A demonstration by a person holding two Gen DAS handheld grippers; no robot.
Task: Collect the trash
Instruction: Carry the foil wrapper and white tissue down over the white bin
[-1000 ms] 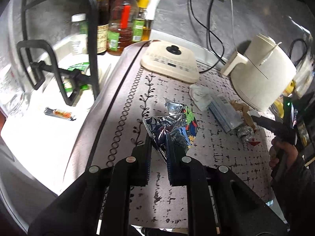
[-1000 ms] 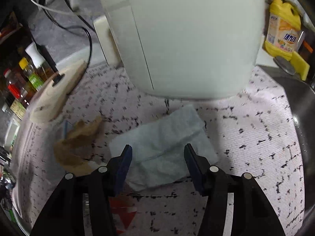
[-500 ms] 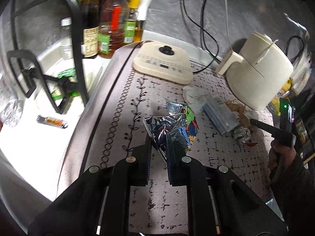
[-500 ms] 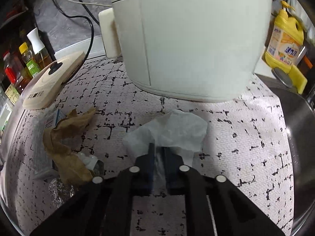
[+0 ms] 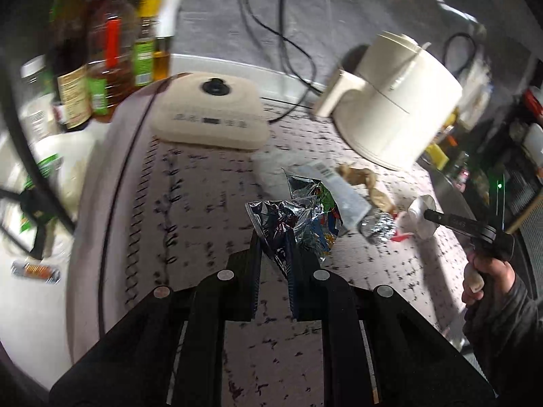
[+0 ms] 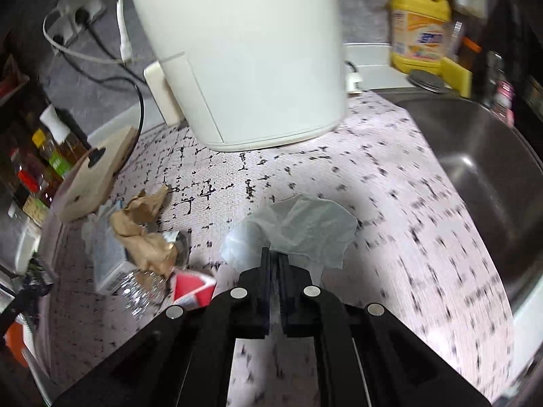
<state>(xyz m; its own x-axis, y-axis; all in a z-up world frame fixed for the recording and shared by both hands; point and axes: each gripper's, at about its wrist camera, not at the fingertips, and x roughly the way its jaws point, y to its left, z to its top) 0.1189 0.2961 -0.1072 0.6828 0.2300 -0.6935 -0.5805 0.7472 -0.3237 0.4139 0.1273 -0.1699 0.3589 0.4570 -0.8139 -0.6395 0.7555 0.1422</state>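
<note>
The left hand-held gripper (image 5: 273, 237) was clamped on the lower corner of a crumpled foil snack wrapper (image 5: 298, 218), which stood up from the fingers above the patterned table (image 5: 210, 203). The right hand-held gripper (image 6: 275, 261) was closed tight on the edge of a white tissue (image 6: 298, 227), bunched and fanning out ahead of the fingertips just clear of the table, near the base of the white appliance (image 6: 244, 51). Both holds looked thin. The wrapper was pinched only at one corner, so a quick swing could have let the slick foil slide out; blur in both views suggested that the hands were moving fast. The tissue was soft and gripped by a small fold, and it might have torn or slipped free if it dragged on the cloth or brushed the appliance. The sink (image 6: 482, 169) lay close on the right, and a dropped tissue could have ended up in it. More trash lay in a tight cluster: brown crumpled paper (image 6: 142, 230), a ball of foil (image 5: 378, 225), a red scrap (image 6: 191, 288) and a flat pale packet (image 5: 342, 193). With both grippers full, none of that could be taken until the held pieces were put somewhere, and no bin showed in either view.
</note>
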